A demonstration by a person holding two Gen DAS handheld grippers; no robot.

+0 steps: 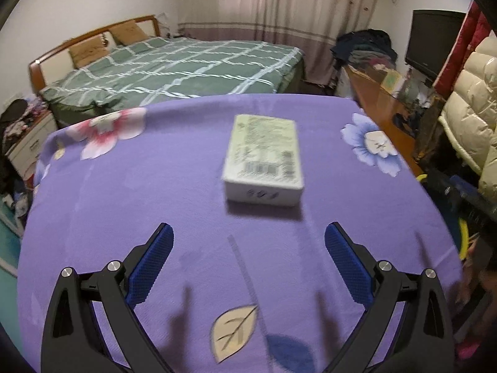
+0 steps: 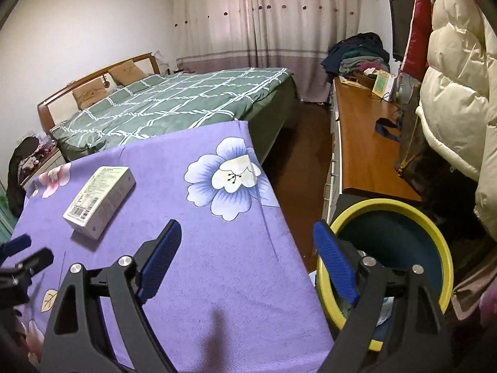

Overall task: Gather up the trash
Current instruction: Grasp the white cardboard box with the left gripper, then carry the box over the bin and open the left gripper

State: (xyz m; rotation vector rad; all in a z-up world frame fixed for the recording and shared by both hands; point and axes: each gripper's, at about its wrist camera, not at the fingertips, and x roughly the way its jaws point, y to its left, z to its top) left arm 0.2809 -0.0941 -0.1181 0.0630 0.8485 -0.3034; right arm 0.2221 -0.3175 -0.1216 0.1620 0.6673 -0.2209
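Big picture first: a bed [image 2: 186,105] under a green checked cover fills the back of the room, curtains [image 2: 267,15] drawn behind it. In front of it sits the worktop [image 1: 124,205], draped in a purple cloth printed with flowers and leaves. Along the right wall runs a long wooden desk [image 2: 366,143], a heap of folded clothes [image 2: 360,52] at its far end and a dark screen [image 2: 402,18] beyond. A cream puffer coat [image 2: 456,99] hangs right beside it.

Down at the worktop's right edge, below the cloth line, stands a bin [image 2: 435,236] with a yellow rim and a dark blue inside; pale scraps lie in its bottom.

Now the trash itself: a small white box [image 1: 264,158] with a barcode label lies flat on the purple cloth, roughly mid-worktop, nothing touching it.

The left tool [image 1: 248,267] hangs over the near part of the cloth, blue pads spread wide, empty, the box ahead of it and clear of both fingers. The right tool [image 2: 248,264] is spread wide too, nothing between its pads; its left finger is over the cloth, its right finger over the bin's rim. The box lies well off to its left.
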